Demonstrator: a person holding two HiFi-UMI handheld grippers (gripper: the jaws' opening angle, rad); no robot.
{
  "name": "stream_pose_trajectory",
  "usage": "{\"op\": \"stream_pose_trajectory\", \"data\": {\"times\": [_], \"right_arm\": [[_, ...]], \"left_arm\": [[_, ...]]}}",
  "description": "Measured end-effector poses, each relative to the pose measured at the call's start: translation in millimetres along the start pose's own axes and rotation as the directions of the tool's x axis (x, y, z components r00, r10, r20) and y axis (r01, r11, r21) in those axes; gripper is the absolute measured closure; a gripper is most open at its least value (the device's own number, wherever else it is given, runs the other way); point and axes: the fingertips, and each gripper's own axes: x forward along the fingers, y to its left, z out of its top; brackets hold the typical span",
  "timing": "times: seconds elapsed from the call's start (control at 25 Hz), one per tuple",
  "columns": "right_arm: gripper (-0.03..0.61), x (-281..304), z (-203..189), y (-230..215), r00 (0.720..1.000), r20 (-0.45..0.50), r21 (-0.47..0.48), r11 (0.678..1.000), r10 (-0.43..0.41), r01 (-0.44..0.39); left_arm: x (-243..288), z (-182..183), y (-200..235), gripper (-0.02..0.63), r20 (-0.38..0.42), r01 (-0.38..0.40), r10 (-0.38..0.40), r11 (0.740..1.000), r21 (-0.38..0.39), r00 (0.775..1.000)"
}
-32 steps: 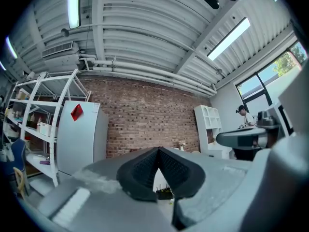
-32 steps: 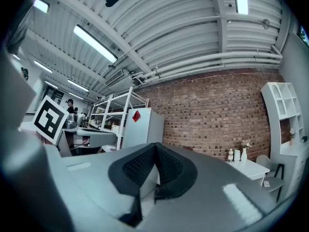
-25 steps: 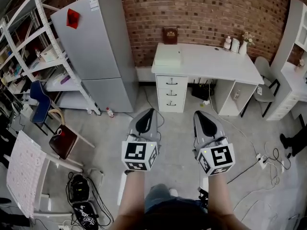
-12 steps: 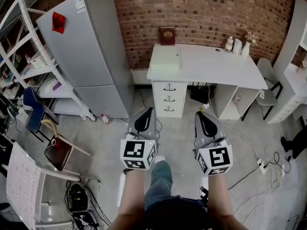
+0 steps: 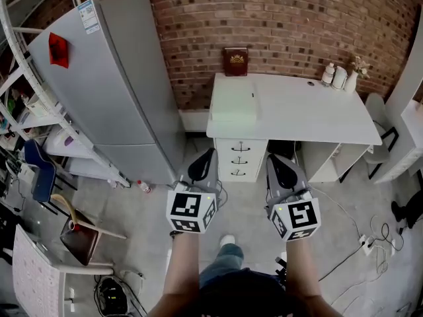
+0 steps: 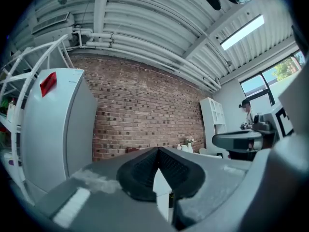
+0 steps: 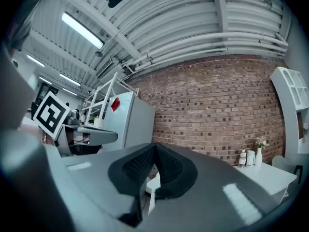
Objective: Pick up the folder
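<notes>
The folder (image 5: 232, 101) is a pale, flat rectangle lying on the left part of the white desk (image 5: 310, 111), against the brick wall. Both grippers are held level side by side in front of the desk, short of its near edge and over the floor. My left gripper (image 5: 202, 158) is shut with nothing in it, and its black pads (image 6: 145, 170) meet. My right gripper (image 5: 273, 160) is shut and empty too, its pads (image 7: 166, 170) pressed together. In both gripper views the jaws hide the folder; only a sliver of the desk shows under them.
A tall grey fridge (image 5: 106, 91) stands left of the desk, with metal shelving (image 5: 26, 111) beyond it. A dark red box (image 5: 235, 62) leans on the wall behind the folder. Bottles and a vase (image 5: 338, 76) sit at the desk's back right. Drawers (image 5: 239, 160) are under the folder's end; cables (image 5: 370, 243) lie on the floor.
The person has walked toward the desk: desk, folder and fridge have grown and slid nearer in the head view. Both grippers travelled forward together and stayed shut.
</notes>
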Motion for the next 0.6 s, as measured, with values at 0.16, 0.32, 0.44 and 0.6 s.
{"op": "stream_pose_trajectory", "data": {"times": [0.16, 0.32, 0.44, 0.6], "right_arm": [[0.580, 62.9, -8.1, -18.9, 0.999, -0.019, 0.002, 1.000, -0.031, 0.031], [0.580, 109.0, -15.3, -37.0, 0.998, -0.025, 0.008, 0.998, -0.061, 0.061], [0.580, 134.8, -21.5, -47.6, 0.997, -0.035, 0.014, 0.997, -0.070, 0.070], [0.580, 162.4, -32.5, -61.3, 0.996, -0.051, 0.038, 0.997, -0.070, 0.072]], "left_arm": [[54.6, -5.1, 39.8, 0.617, -0.007, 0.030, -0.030, 1.000, -0.007, 1.000], [95.9, -10.2, 68.2, 0.617, -0.007, 0.050, -0.050, 0.999, -0.016, 0.999], [117.9, -14.2, 85.2, 0.617, -0.009, 0.051, -0.051, 0.998, -0.025, 0.999], [142.6, -22.8, 100.5, 0.617, -0.026, 0.055, -0.056, 0.998, -0.034, 0.998]]}}
